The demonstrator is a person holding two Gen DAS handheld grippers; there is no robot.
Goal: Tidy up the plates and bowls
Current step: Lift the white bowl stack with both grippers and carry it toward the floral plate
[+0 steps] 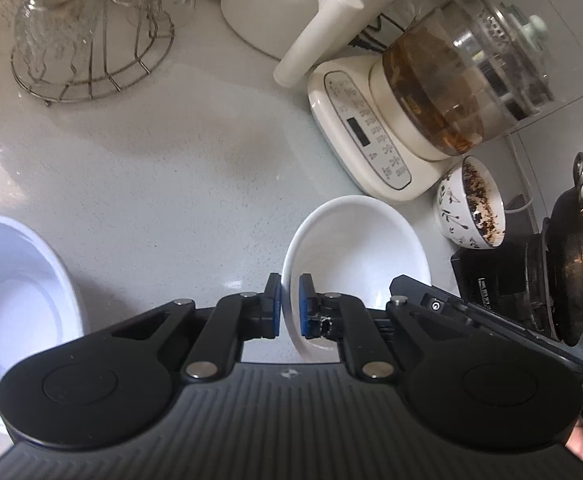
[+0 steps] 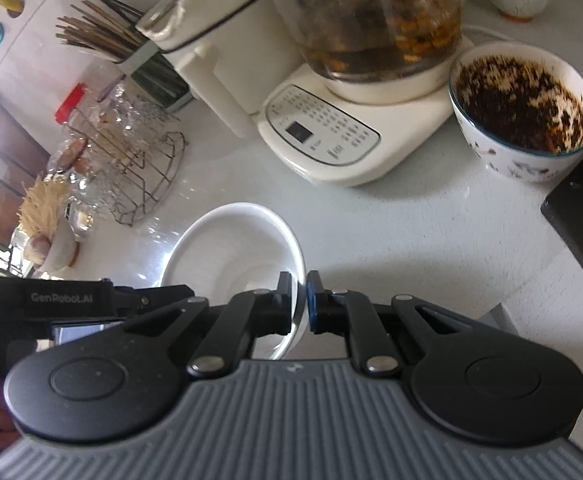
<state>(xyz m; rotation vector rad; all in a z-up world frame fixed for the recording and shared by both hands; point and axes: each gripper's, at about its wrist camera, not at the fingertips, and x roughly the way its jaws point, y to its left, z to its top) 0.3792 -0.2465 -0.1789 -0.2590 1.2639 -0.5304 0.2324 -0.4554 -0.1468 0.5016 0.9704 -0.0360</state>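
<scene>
**Desk:** Ribbed grey housing fills the foreground of both wrist views. What sits just beyond it?

**Photographer:** Both grippers clamp one white bowl (image 1: pixel 357 248) from opposite sides. The left gripper (image 1: pixel 290 306) pinches the rim on one side; the right gripper (image 2: pixel 299 304) pinches the rim opposite. The bowl sits at or just above the pale countertop (image 1: pixel 163 168), in front of the tea maker (image 1: pixel 419 112).

**Desk:** How far along is the tidying?

**Photographer:** Early, by the look of it. A second white bowl (image 1: pixel 15 292) sits well apart at the left, not stacked. A patterned bowl (image 2: pixel 523 116) caked with dark residue stands beside the tea maker. No plates show in either view.
</scene>
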